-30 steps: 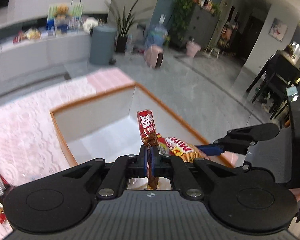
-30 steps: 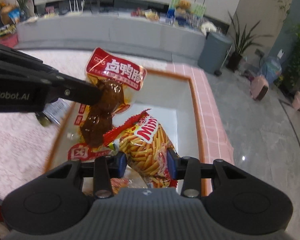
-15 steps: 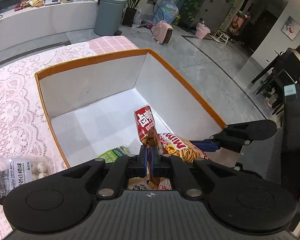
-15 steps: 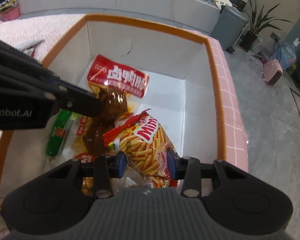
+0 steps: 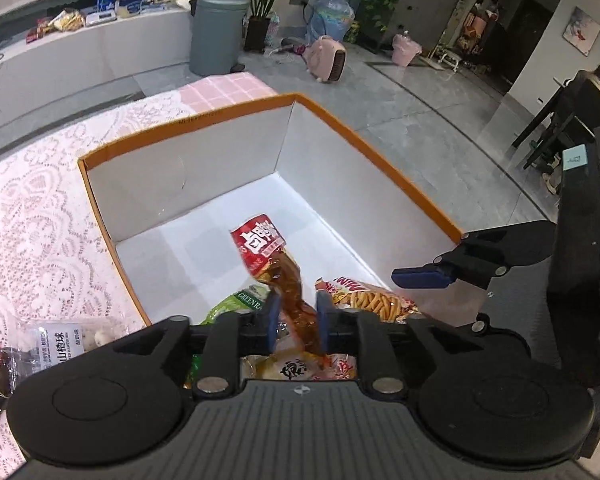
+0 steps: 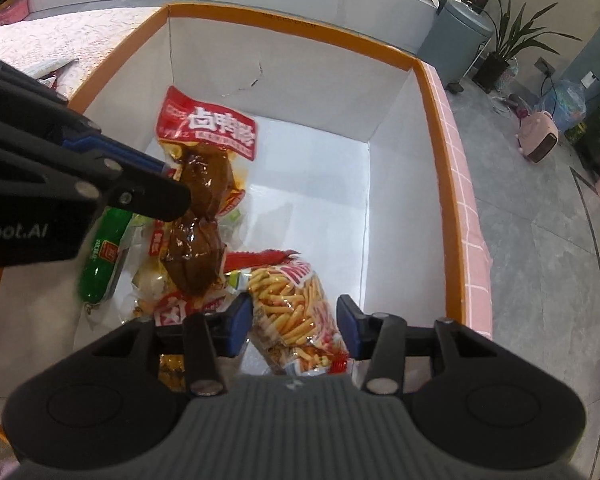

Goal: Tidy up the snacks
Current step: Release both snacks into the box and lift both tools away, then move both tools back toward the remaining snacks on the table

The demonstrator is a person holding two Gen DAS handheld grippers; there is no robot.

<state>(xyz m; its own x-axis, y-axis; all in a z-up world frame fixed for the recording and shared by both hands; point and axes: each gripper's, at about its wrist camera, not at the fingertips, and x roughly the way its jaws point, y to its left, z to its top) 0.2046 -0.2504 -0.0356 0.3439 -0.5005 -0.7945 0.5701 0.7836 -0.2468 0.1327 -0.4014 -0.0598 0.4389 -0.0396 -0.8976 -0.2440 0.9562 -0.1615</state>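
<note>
The left gripper had just been opening its fingers, and the red pouch of braised meat stood loosely between them, released. The right gripper had also just been widening, with the bag of snack sticks between its pads but no longer pressed. Both packets were over the orange-rimmed box, above other snacks. This seemed to be the dropping step; next, both hands probably needed to lift clear.
</note>
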